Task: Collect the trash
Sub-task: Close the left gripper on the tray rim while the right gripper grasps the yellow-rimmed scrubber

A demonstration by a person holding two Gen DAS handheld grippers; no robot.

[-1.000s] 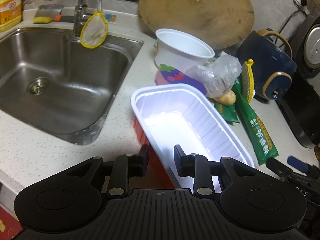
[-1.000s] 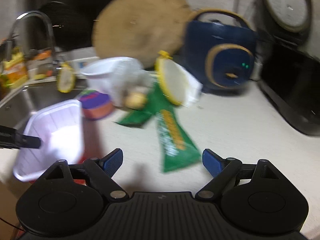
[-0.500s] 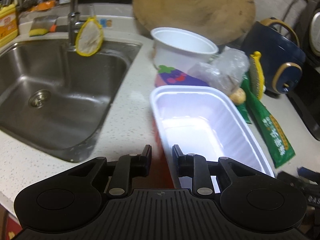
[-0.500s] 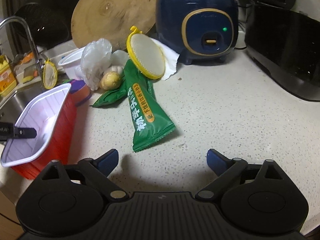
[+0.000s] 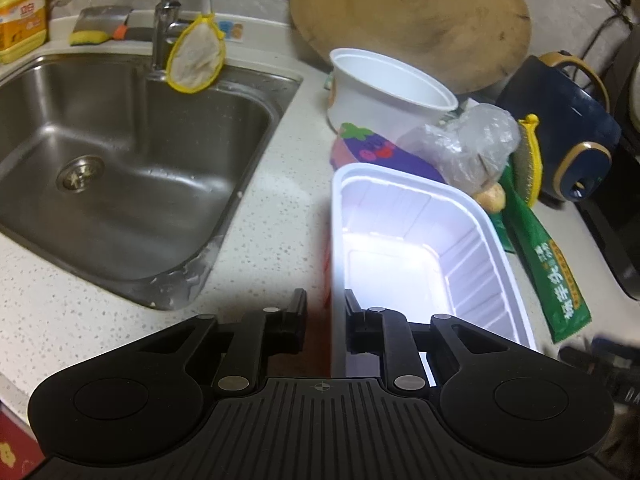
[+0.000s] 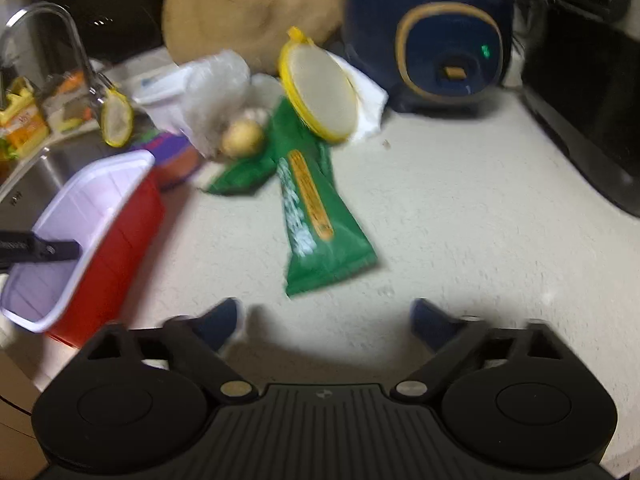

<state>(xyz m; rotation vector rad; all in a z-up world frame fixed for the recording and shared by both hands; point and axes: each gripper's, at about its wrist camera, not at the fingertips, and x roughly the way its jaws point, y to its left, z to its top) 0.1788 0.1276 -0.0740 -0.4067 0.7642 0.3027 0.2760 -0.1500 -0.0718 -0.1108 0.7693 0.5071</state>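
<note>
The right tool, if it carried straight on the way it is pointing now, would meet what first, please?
Most likely the green snack packet, which lies flat on the counter straight ahead of the open right tool. Bare counter lies between them. The view is blurred, so depth is uncertain.

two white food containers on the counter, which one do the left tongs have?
The rectangular tray, white inside and red outside: the left tongs pinch its near wall. The round white tub stands untouched behind it, by the wooden board.
</note>
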